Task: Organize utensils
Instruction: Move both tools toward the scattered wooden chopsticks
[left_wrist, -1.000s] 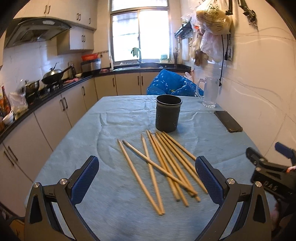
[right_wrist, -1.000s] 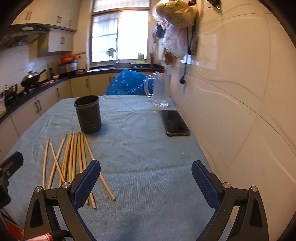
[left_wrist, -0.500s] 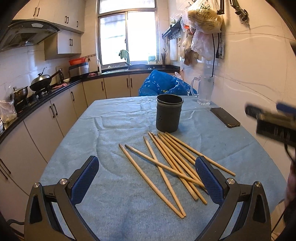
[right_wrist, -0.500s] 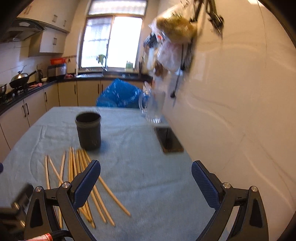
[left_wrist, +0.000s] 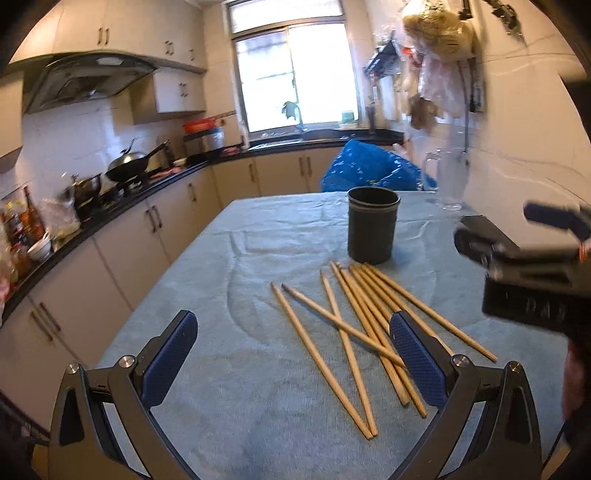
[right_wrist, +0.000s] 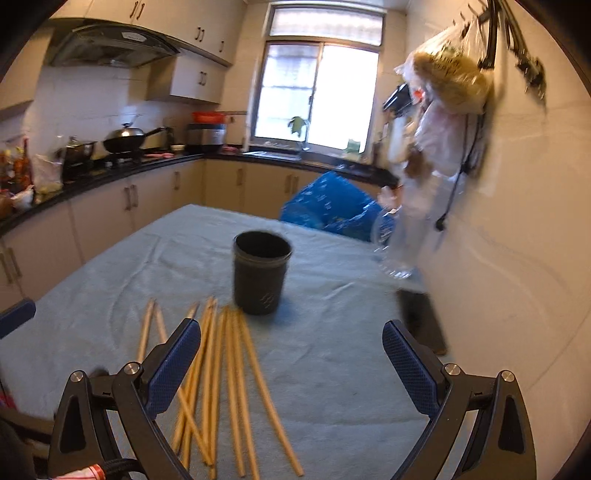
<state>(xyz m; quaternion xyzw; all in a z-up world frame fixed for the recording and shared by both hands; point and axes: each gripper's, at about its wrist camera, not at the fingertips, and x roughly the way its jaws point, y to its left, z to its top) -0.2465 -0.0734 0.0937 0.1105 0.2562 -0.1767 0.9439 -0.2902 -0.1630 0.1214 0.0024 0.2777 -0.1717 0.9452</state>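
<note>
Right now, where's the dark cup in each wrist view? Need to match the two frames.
Left wrist: the dark cup stands right of centre, upright on the blue-grey cloth, just past the far tips of the chopsticks.
Right wrist: the cup sits near the middle, again just beyond the chopstick tips.
Shared landmark: the blue bag behind the table's far edge, up and right of the cup in both.
</note>
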